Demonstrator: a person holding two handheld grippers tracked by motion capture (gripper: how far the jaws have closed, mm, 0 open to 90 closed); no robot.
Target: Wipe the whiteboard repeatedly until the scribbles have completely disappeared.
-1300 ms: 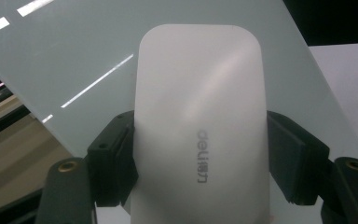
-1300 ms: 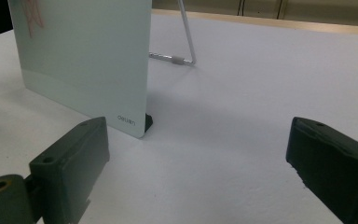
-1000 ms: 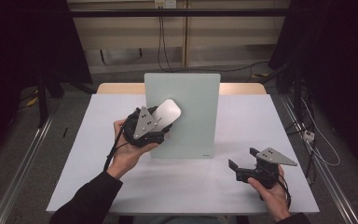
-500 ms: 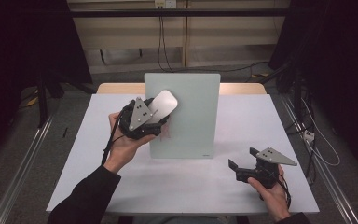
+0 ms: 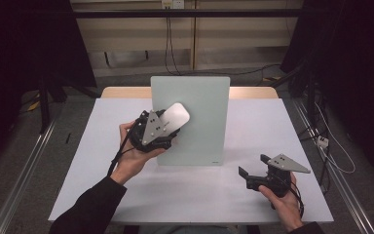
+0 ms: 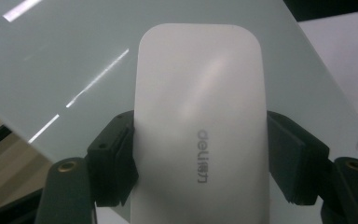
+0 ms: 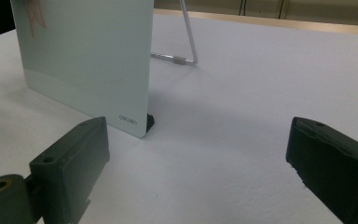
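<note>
A pale green glass board [image 5: 199, 97] stands tilted on the white table [image 5: 102, 195], propped by a wire stand [image 7: 189, 43] behind it. My left gripper [image 5: 168, 127] is shut on a white rounded eraser block [image 5: 176, 115], marked "deli" [image 6: 200, 135]. The block lies flat against the board's left part [image 6: 51, 60]. My right gripper [image 5: 247, 178] is held low over the table at the front right, open, with nothing between its fingers. The board's lower right corner [image 7: 84, 56] lies just ahead of my right gripper [image 7: 200, 163].
The table's far edge shows a wooden strip [image 5: 253, 92]. Metal rails [image 5: 19, 185] run along the floor on both sides, and cables [image 5: 321, 141] lie on the floor at the right. Bare white tabletop lies between the two hands.
The left gripper slid the white block up and left on the board, then came back down to about where it began. The right gripper has stayed put.
</note>
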